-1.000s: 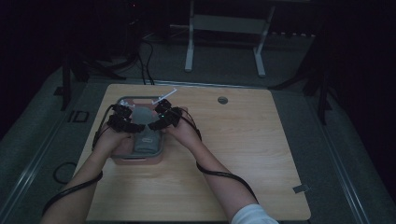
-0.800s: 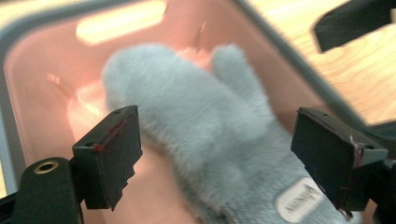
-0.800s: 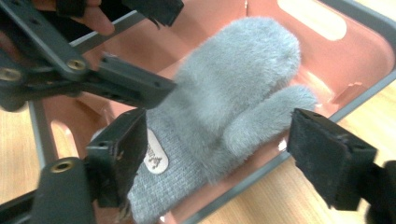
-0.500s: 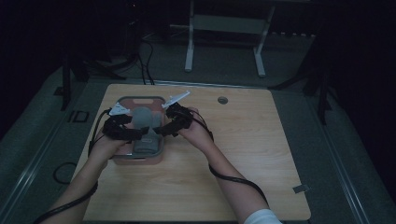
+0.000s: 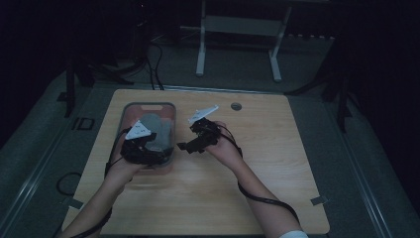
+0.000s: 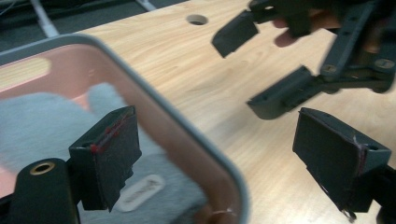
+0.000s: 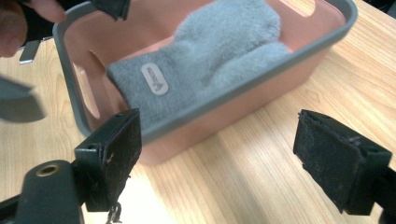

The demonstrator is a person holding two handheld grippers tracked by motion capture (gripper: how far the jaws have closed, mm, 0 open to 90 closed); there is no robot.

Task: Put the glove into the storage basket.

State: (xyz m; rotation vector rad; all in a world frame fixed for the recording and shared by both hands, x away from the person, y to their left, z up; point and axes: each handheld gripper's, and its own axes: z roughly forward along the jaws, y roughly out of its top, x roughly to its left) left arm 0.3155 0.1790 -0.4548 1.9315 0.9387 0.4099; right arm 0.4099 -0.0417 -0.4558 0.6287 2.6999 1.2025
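Grey fuzzy mitten is lying inside the pink bin with the grey rim, patch label facing up, on the left part of the bench. You are holding your left hand-held gripper over the near end of the bin, its jaws standing wide with nothing between them; in the left gripper view one jaw is sitting over the mitten inside the bin, the other is hanging outside the rim over bare wood, and no pad is pressing on the mitten. You are holding your right hand-held gripper just right of the bin, off its side, jaws gaping wide and empty; the mitten is lying ahead of them behind the bin wall, not touched. Both pairs of jaws have just been opening.
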